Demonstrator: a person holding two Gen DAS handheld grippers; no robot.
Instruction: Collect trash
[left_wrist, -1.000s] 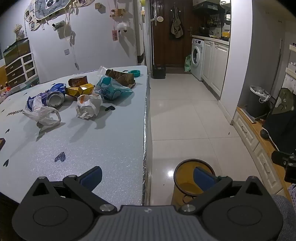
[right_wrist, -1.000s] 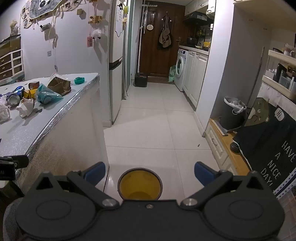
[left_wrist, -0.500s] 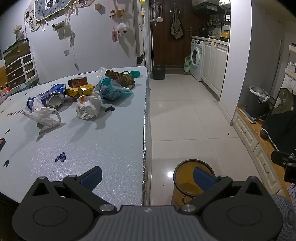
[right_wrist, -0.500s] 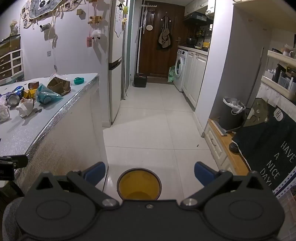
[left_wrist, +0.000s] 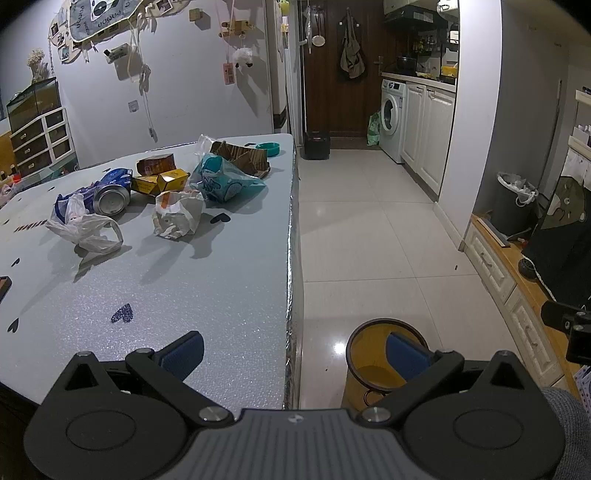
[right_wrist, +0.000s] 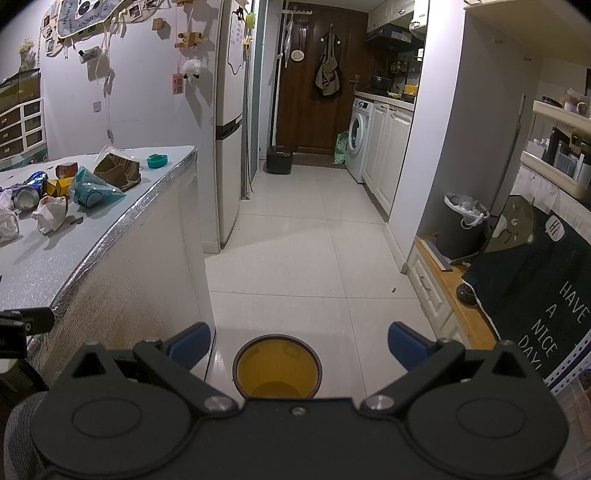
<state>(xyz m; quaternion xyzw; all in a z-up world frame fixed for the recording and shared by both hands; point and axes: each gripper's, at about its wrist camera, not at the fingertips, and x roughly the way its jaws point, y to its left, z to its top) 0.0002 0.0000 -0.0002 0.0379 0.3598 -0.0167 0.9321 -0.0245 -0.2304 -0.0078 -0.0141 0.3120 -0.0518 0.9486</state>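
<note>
Trash lies in a cluster on the grey table (left_wrist: 192, 295): a crumpled white paper bag (left_wrist: 177, 218), a white plastic bag (left_wrist: 85, 230), a metal can (left_wrist: 110, 199), yellow boxes (left_wrist: 162, 181), a teal packet (left_wrist: 225, 182) and brown cardboard (left_wrist: 240, 157). A yellow bin (left_wrist: 369, 362) stands on the floor beside the table's right edge. My left gripper (left_wrist: 293, 350) is open and empty over the table's near corner. My right gripper (right_wrist: 297, 343) is open and empty above the yellow bin (right_wrist: 277, 369); the trash cluster shows far left, with the paper bag (right_wrist: 50, 216) nearest.
A small teal dish (left_wrist: 269, 148) sits at the table's far corner. A tiled corridor (right_wrist: 295, 240) runs ahead to a dark door, with a fridge (right_wrist: 229, 122) left, a washing machine (right_wrist: 356, 138) and a lined dark bin (right_wrist: 461, 221) right. A low wooden cabinet (left_wrist: 517, 295) lines the right wall.
Both views have shifted only slightly; the grippers stay open and nothing on the table has moved.
</note>
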